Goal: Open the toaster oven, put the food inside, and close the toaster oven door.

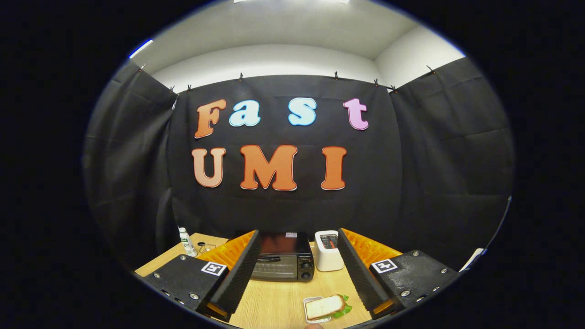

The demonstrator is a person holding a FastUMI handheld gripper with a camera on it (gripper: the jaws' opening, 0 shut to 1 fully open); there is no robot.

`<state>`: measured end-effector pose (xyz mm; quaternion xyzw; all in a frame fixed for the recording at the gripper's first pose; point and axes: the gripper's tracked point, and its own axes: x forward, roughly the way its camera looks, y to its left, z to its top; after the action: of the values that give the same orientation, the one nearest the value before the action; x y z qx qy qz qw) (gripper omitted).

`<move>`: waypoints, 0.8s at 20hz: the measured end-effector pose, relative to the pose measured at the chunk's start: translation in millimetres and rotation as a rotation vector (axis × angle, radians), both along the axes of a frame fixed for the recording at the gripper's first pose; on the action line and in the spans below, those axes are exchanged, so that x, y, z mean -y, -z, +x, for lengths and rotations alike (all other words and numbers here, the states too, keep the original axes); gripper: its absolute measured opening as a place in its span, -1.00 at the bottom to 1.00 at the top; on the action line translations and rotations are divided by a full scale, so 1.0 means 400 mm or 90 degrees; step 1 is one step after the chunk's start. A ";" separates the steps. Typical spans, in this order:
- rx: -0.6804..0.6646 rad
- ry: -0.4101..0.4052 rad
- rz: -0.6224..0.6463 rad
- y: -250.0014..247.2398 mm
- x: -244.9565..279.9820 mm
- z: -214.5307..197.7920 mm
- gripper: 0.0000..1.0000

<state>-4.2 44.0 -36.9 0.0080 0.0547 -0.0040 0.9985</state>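
A black toaster oven [284, 261] stands on the wooden table [274, 301] beyond my fingers, its door shut and its knobs on the right side. A sandwich [325, 306] with a green leaf lies on a small white tray [310, 301] close in, between the fingers and nearer the right one. My gripper [297, 299] is held above the table with its fingers wide apart and nothing between them. It is well short of the oven.
A white pop-up toaster [328, 250] stands just right of the oven. A small white bottle [187, 242] and a small clear item [205, 248] sit at the table's far left. Black cloth walls close the booth behind and on both sides.
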 end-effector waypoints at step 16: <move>-0.032 -0.067 0.021 0.137 -0.214 0.157 0.98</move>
<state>58.4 129.6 -91.9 0.0217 0.0805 0.0492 0.9953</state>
